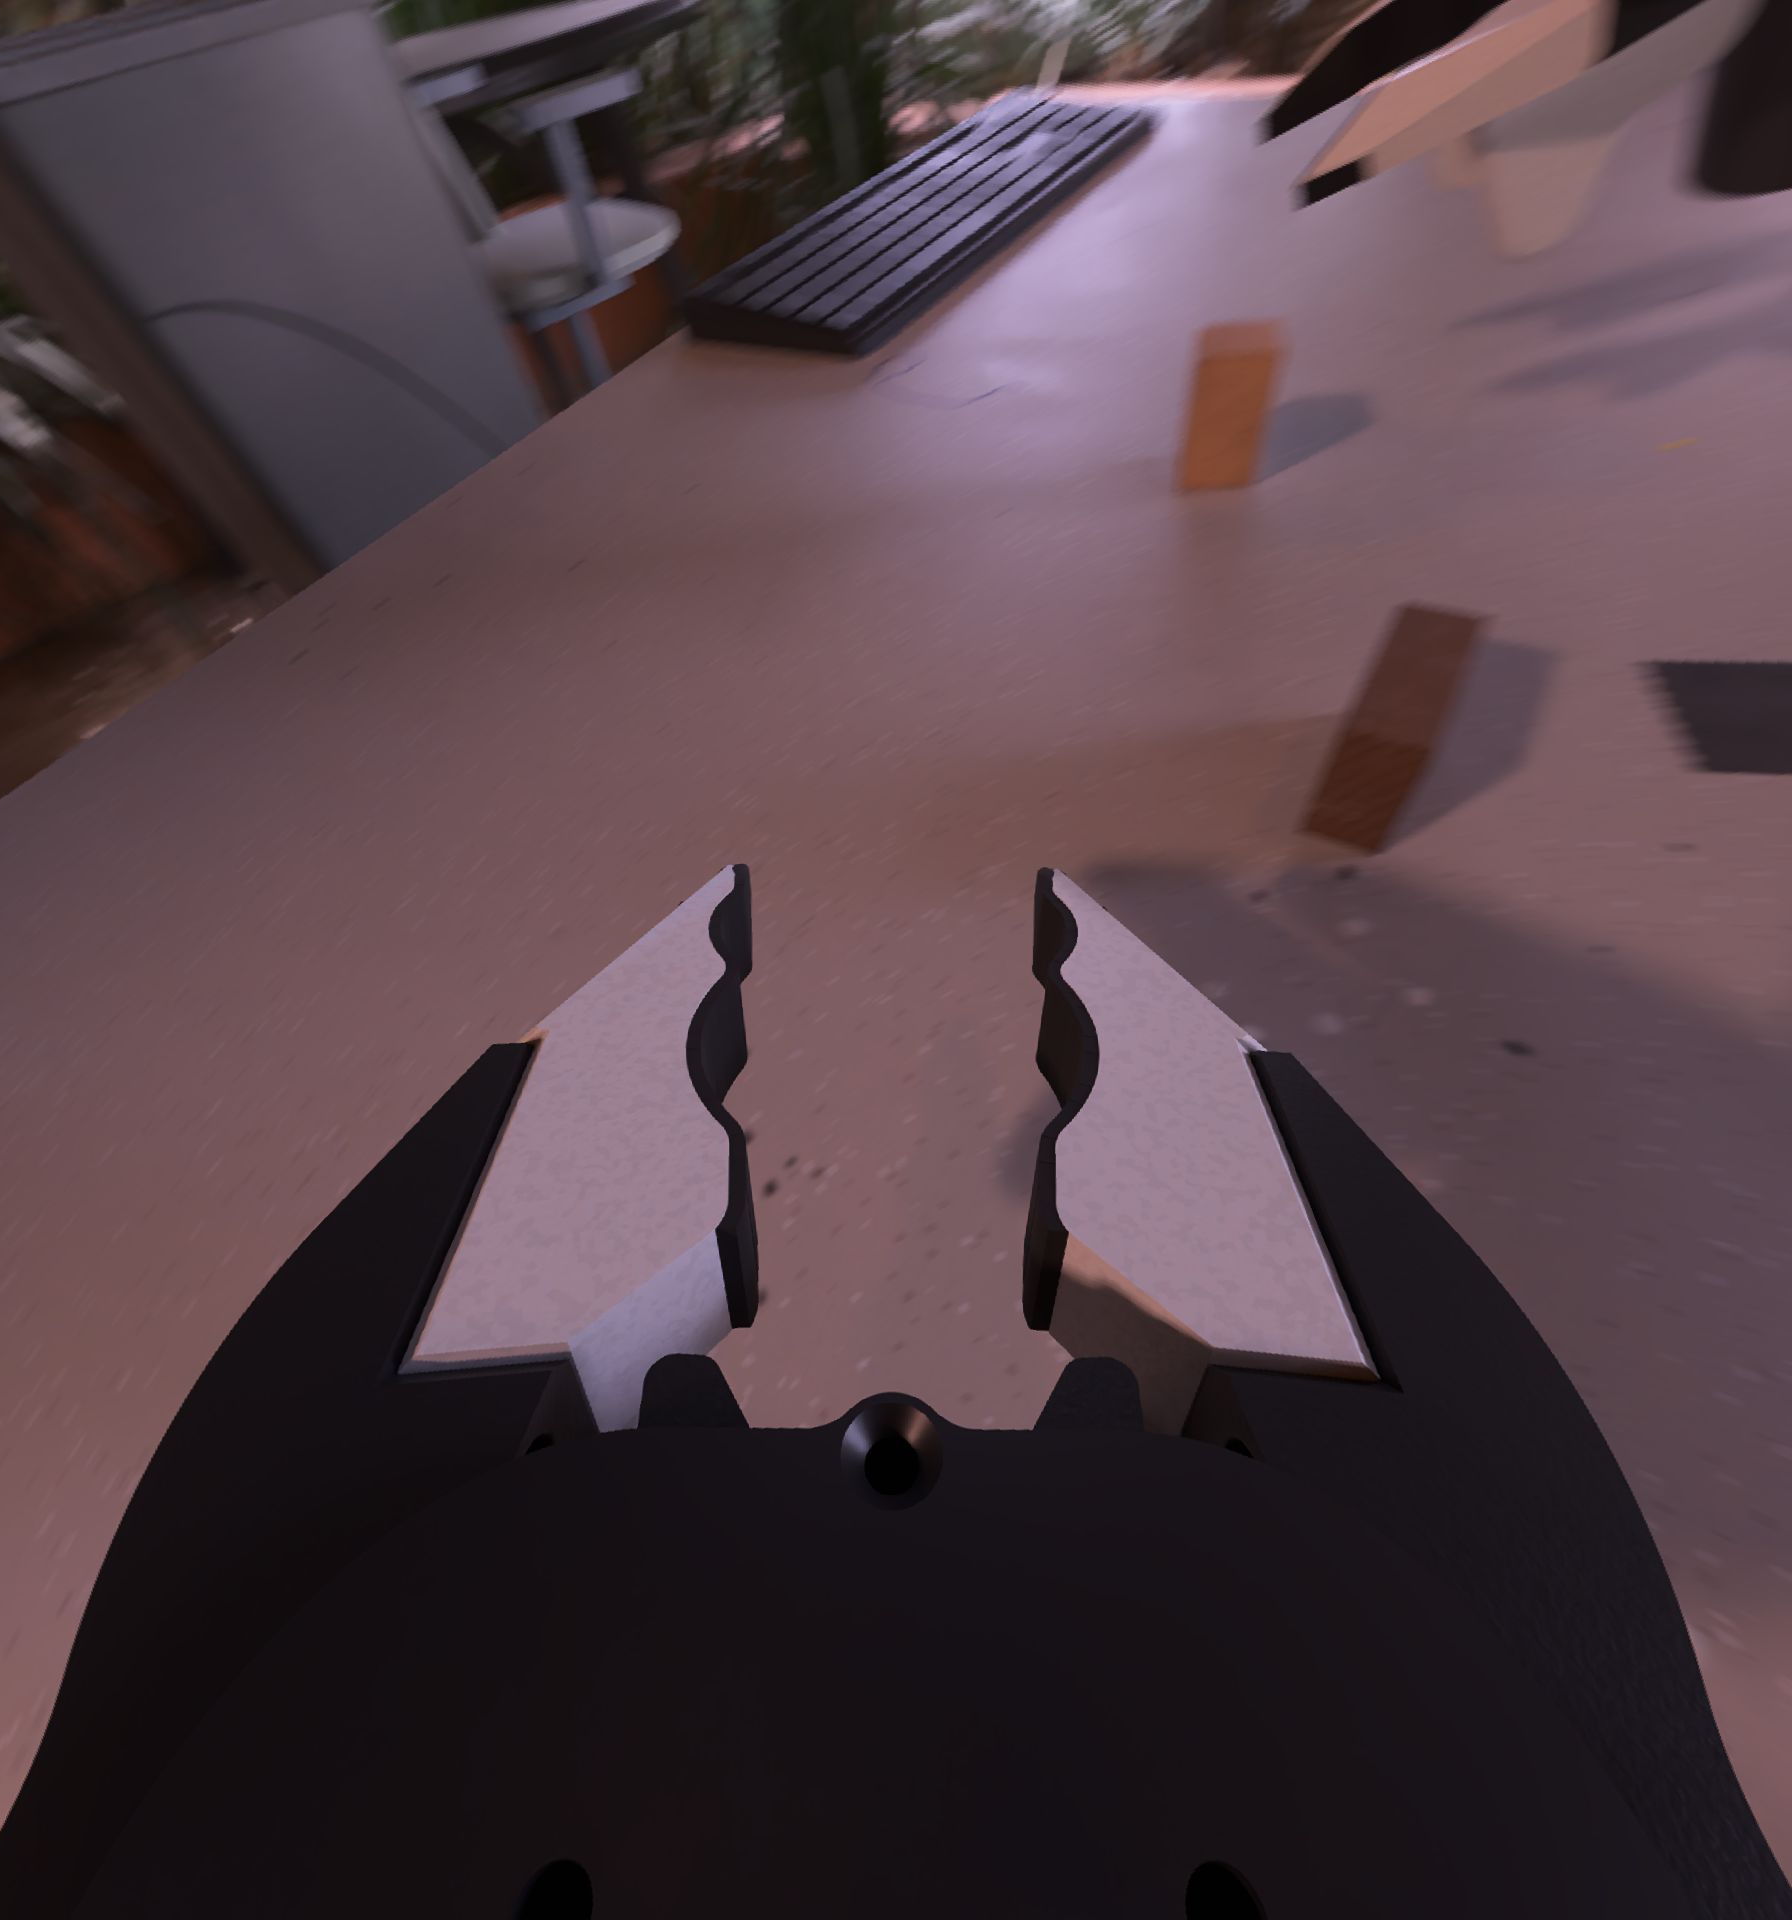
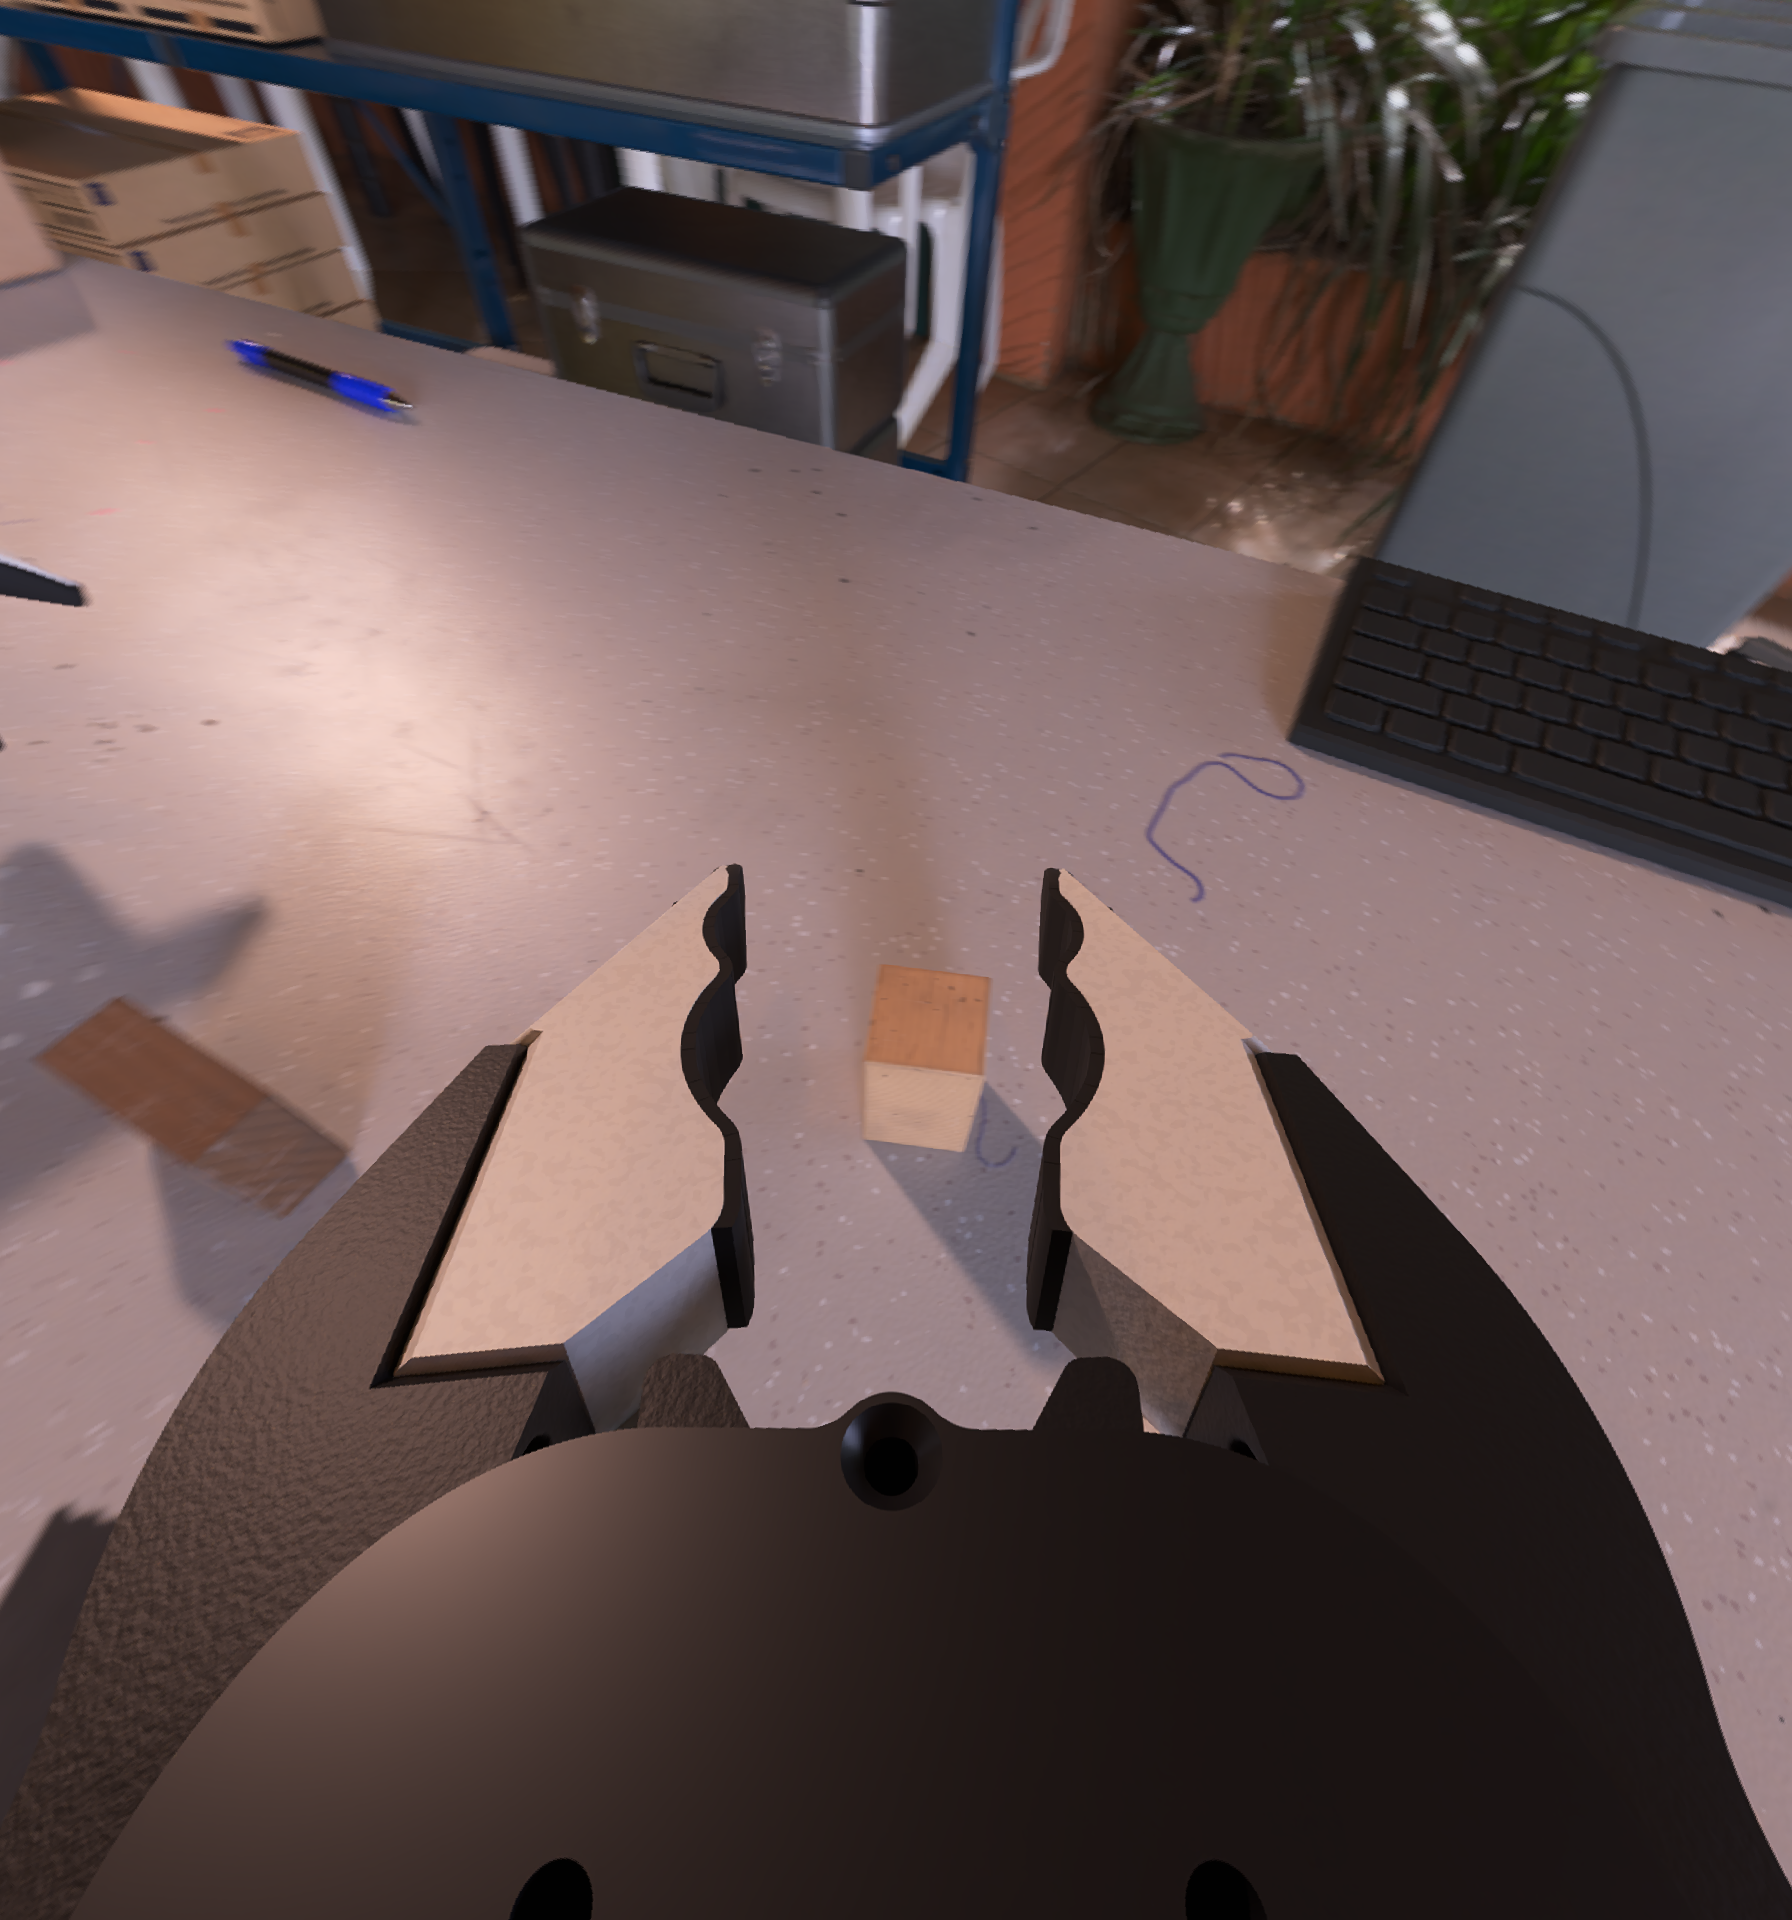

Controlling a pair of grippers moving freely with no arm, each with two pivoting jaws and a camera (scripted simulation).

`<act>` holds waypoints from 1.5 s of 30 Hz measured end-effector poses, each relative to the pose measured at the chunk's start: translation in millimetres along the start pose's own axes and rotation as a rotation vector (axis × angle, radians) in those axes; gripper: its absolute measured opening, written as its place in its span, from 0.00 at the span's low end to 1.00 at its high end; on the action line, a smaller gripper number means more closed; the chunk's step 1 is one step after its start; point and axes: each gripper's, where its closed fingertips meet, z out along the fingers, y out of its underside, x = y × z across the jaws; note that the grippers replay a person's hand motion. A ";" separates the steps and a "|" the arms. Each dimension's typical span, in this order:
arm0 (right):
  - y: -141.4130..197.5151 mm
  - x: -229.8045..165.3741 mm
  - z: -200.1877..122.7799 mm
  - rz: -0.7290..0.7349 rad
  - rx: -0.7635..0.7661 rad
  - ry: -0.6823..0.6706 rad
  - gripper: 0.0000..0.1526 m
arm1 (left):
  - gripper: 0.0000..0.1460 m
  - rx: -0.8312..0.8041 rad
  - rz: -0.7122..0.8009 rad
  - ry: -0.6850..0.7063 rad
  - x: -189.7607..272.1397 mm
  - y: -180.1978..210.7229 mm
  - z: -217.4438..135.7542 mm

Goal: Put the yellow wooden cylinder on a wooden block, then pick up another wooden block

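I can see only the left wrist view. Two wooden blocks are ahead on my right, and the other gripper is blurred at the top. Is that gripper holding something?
Observer: No. The right gripper is open and holds nothing.
Operator: Which block is it aiming at?
Observer: In its own view, the light wooden block shows in the gap between its fingers. The block is on the table and is not gripped.
Operator: And the other block?
Observer: The darker wooden block is apart from it, at the left of that view, and nothing touches it.
Operator: Does that view show the yellow cylinder?
Observer: No. The only other small thing there is a blue pen, lying far across the table.
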 end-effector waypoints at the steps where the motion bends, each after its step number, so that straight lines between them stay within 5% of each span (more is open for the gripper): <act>1: 3.9 5.2 4.4 0.002 0.002 0.034 0.37 | 0.36 -0.025 -0.012 -0.060 -9.7 8.6 1.2; 5: 27.9 15.5 23.5 -0.042 -0.020 0.112 0.33 | 0.29 -0.046 -0.097 -0.088 -24.3 15.0 1.2; 13: 49.6 11.0 34.6 -0.054 -0.127 0.113 0.34 | 0.36 -0.044 -0.077 -0.172 -28.9 15.9 -6.3; 16: 52.5 14.2 32.3 -0.038 -0.133 0.121 0.33 | 0.32 -0.070 -0.105 -0.249 -35.5 22.6 -20.6; 20: 51.4 17.8 29.0 -0.018 -0.115 0.124 0.33 | 0.26 -0.138 -0.155 -0.367 -58.4 22.5 -66.7; 25: 51.6 16.7 30.0 -0.020 -0.120 0.113 0.33 | 0.27 -0.126 -0.240 -0.520 -135.6 -9.2 -167.7; 29: 51.7 12.2 33.0 -0.040 -0.129 0.102 0.33 | 0.34 -0.382 -0.438 -0.598 -200.3 38.0 -232.2; 32: 52.6 9.4 35.6 -0.059 -0.142 0.097 0.33 | 0.45 -0.628 -0.663 -0.543 -209.8 102.6 -251.2; 36: 53.8 7.9 36.7 -0.077 -0.153 0.100 0.33 | 0.50 -0.814 -0.732 -0.552 -211.9 158.3 -259.1; 42: 52.9 9.6 34.0 -0.045 -0.136 0.094 0.33 | 0.43 -0.977 -0.767 -0.485 -209.0 180.4 -252.5; 45: 52.7 10.7 33.1 -0.028 -0.132 0.090 0.33 | 0.18 -1.085 -0.666 -0.418 -205.1 178.5 -251.5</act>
